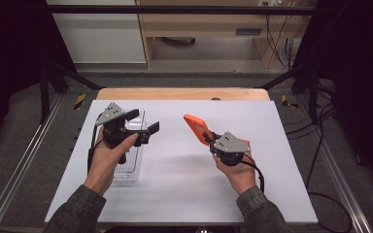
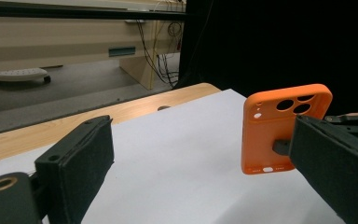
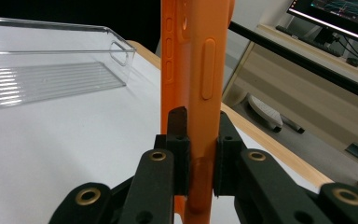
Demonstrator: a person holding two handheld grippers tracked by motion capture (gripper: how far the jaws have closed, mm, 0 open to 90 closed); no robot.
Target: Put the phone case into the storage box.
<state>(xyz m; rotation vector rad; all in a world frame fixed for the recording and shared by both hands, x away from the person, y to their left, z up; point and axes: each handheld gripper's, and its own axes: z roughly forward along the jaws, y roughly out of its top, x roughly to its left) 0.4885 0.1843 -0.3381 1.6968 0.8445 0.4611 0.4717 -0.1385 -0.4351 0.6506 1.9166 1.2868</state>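
- Jaws of the left gripper (image 1: 143,121) stand wide apart with nothing between them; the high view shows them raised above the near-left part of the table, held in the person's left hand (image 1: 108,158).
- Directly beneath and behind that gripper, a clear plastic tray (image 1: 128,167) lies on the white table surface (image 1: 175,184), its long axis running away from the person.
- From the left gripper view, the two black padded jaws frame bare white surface, and the orange phone case (image 2: 272,128) appears between them farther off, standing upright with its camera cut-outs at the top and its back facing this camera.
- A wooden table edge (image 1: 182,93) shows beyond the white surface in the high view.
- At centre right of the high view, the orange phone case (image 1: 197,127) is lifted off the table and tilted up toward the far left.
- Jaws of the right gripper (image 1: 212,140) are closed on the lower end of the case; the person's right hand (image 1: 237,170) holds this gripper.
- From the right gripper view, the pinch is plain: both pads press the case (image 3: 200,70) edge-on, one on each face, with its side buttons visible above the grip.
- That view also shows the clear tray (image 3: 51,70) empty, with a ribbed floor and a handle slot in its end wall, a detail the high view leaves hidden behind the left hand.
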